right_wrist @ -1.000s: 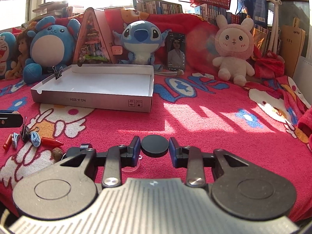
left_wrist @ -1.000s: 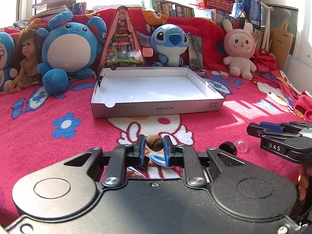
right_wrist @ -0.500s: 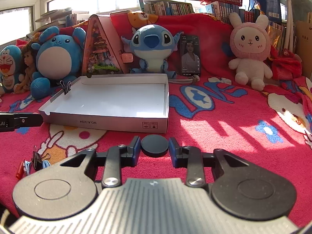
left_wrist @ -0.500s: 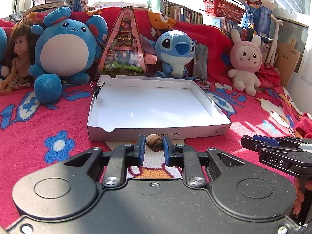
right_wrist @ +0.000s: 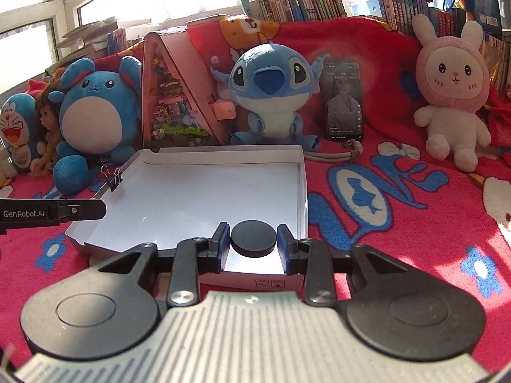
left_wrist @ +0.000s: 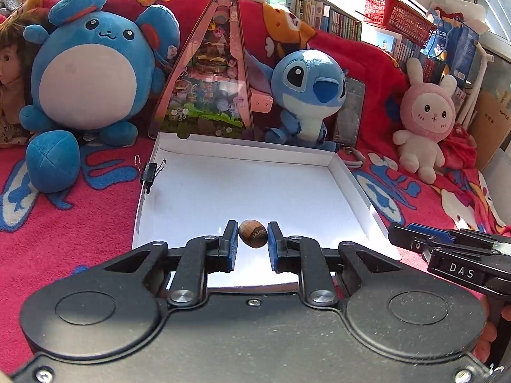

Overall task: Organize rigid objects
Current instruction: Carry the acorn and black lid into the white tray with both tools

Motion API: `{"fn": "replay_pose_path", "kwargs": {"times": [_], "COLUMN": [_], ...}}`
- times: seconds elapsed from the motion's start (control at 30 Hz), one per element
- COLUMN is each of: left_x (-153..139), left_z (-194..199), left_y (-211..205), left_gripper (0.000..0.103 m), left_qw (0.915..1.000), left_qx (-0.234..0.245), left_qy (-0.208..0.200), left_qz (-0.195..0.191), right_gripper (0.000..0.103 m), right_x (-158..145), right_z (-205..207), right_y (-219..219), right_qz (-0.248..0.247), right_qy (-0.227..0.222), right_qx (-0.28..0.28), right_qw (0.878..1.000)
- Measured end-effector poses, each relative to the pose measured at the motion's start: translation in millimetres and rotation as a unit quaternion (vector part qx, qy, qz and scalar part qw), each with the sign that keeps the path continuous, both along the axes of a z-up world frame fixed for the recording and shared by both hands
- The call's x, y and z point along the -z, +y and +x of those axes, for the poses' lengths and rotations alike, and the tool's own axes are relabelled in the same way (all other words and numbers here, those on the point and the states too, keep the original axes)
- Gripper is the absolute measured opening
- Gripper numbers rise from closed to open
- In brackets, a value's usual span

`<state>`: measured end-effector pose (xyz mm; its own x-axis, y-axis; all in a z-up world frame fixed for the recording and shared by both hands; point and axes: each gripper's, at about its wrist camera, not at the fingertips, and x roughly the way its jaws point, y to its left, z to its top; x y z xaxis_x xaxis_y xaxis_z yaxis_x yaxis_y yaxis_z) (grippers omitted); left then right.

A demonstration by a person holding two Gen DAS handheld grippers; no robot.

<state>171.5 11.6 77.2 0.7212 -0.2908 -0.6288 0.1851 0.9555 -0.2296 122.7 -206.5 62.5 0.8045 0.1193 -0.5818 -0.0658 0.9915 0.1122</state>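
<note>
My left gripper (left_wrist: 252, 239) is shut on a small brown nut (left_wrist: 252, 237) and holds it over the near edge of the white shallow box (left_wrist: 351, 172). My right gripper (right_wrist: 253, 241) is shut on a black round disc (right_wrist: 253, 238) and holds it over the near right corner of the same box (right_wrist: 301, 172). The box floor is bare. The right gripper shows in the left wrist view (left_wrist: 447, 249) at the right. The left gripper shows in the right wrist view (right_wrist: 54, 212) at the left.
A black binder clip (left_wrist: 149, 172) sits on the box's left wall. Behind the box stand a blue round plush (left_wrist: 92, 73), a triangular display house (left_wrist: 210, 79), a Stitch plush (left_wrist: 306, 92), a phone (right_wrist: 345, 99) and a pink bunny (left_wrist: 424, 118). The red patterned blanket (left_wrist: 64, 223) lies all around.
Both grippers have risen from the blanket and moved forward over the box's near edge, each carrying its object. The small items on the blanket have dropped out of view.
</note>
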Motion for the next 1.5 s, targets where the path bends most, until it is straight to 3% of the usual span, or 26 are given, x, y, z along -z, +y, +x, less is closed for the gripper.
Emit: {"fn": "replay_pose_path", "kwargs": {"times": [0.33,0.57,1.13,1.5], "left_x": [26.3,46.4,61.1,62.4], "left_z": [64.3,80.7,86.6,82.6], "left_y": [-4.5,-13.1,-22.9,-25.0], "left_gripper": [0.018,0.018,0.018,0.019], "left_qw": [0.9981,0.9967,0.9956,0.9959], "left_qx": [-0.019,-0.019,-0.021,-0.019], "left_qy": [0.057,0.071,0.067,0.054], "left_qz": [0.013,0.034,0.062,0.07], "right_gripper": [0.037,0.037,0.037,0.036], "right_x": [8.2,28.7,53.7,58.0], "right_z": [73.3,98.8,114.0,109.7], "right_y": [15.0,23.9,34.0,38.6], "right_qz": [-0.011,-0.028,-0.034,-0.051], "right_qy": [0.064,0.09,0.114,0.102], "right_qx": [-0.011,-0.003,0.003,0.001], "right_qw": [0.998,0.995,0.993,0.994]}}
